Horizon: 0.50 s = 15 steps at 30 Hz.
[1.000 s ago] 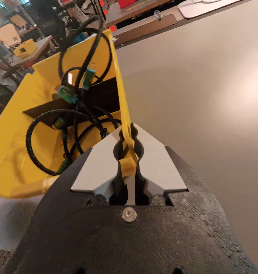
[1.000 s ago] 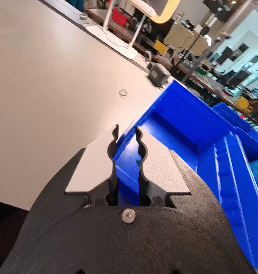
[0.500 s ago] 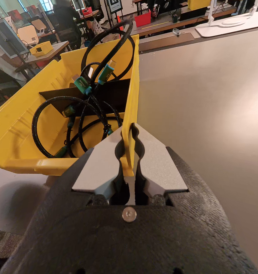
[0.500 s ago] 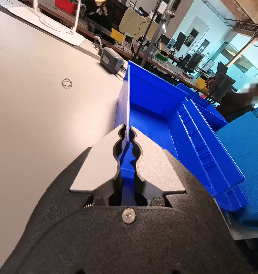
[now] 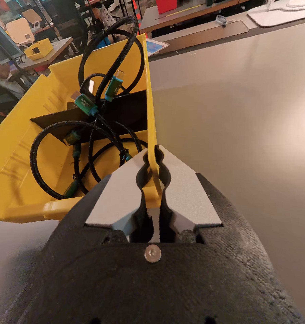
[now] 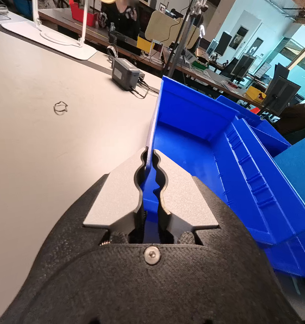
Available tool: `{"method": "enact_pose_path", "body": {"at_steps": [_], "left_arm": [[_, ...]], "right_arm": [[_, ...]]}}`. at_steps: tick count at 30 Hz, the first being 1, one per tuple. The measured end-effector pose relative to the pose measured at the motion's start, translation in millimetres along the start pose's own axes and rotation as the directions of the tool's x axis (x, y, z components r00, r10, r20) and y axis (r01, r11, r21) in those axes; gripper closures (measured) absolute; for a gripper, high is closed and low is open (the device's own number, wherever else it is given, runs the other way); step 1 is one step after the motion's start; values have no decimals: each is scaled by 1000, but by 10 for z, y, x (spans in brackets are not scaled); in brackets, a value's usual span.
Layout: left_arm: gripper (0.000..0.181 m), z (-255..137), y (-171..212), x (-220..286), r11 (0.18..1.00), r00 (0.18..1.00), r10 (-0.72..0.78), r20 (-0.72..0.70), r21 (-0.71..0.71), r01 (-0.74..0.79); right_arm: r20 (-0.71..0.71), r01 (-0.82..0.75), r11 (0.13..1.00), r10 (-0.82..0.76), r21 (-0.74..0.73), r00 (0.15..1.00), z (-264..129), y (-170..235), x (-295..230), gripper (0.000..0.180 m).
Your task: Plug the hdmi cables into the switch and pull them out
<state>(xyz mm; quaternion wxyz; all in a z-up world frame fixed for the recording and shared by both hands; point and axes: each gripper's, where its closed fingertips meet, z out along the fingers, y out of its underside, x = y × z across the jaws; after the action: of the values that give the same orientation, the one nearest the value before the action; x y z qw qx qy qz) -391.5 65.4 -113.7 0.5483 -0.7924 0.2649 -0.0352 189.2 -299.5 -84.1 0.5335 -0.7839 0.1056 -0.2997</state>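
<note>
We have the left gripper (image 5: 152, 149) clamped on the right side wall of the yellow bin (image 5: 102, 57), close to that wall's near corner — the thin yellow rim runs straight between our two grey fingers (image 5: 120, 189). The bin sits tilted, its right wall standing over the bare grey tabletop (image 5: 236, 122). Inside it lie the hdmi cables (image 5: 113, 57): black braided loops, one coil rising above the far wall, the others tangled on the floor of the bin. Several green plugs (image 5: 84, 104) show, two of them pointing up near the middle, beside a black divider (image 5: 127, 110) that crosses the bin from wall to wall. We cannot pick out a switch among them.

Our right gripper (image 6: 149, 149) is closed on the left side wall of the blue bin (image 6: 192, 108), near its front corner, with the wall's edge pinched between the fingertips. This bin's floor shows bare blue. It stands by the right edge of the tabletop, and more blue bins (image 6: 264, 133) sit just beyond it. A small wire loop (image 6: 60, 108) lies on the tabletop, and a dark box (image 6: 125, 73) with leads rests at the far edge.
</note>
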Motion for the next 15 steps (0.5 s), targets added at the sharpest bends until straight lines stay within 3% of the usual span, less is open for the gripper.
{"method": "enact_pose_path", "body": {"at_steps": [15], "left_arm": [[176,222,-11,-320,1000,999,-14,-47,-13,14]], "right_arm": [[27,-18,1000,18,-6,999,140,14,105,176]]}}
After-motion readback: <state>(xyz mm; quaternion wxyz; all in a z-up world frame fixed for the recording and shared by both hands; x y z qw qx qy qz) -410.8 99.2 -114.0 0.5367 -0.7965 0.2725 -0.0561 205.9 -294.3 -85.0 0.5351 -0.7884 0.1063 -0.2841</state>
